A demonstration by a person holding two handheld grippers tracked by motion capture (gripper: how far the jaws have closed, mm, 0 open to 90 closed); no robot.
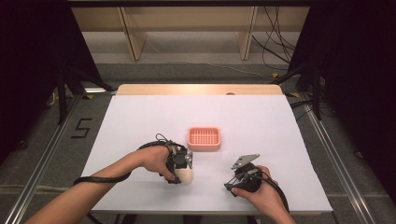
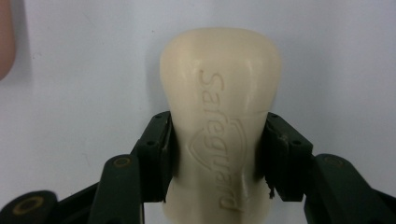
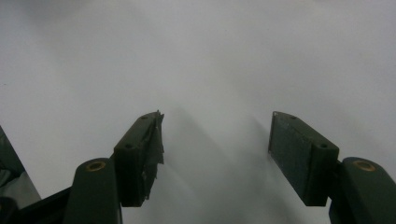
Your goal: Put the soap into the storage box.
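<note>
A cream bar of soap (image 2: 219, 112) with raised lettering lies on the white table cover, and my left gripper (image 2: 217, 154) is shut on its narrow waist, one black jaw pressed to each side. From above, the soap (image 1: 185, 176) shows just below the left gripper (image 1: 180, 163), near the table's front middle. A pink slatted soap dish (image 1: 204, 138) sits a short way behind it, apart from the soap. My right gripper (image 3: 215, 140) stands open over bare white surface with nothing between its jaws; in the high view it (image 1: 232, 184) rests at the front right.
The white sheet (image 1: 261, 121) covers most of a wooden table whose back edge (image 1: 201, 89) shows. Metal rails run along both sides on the floor, and cables trail at the back right. A pink edge (image 2: 5, 42) of the dish shows at the far left of the left gripper view.
</note>
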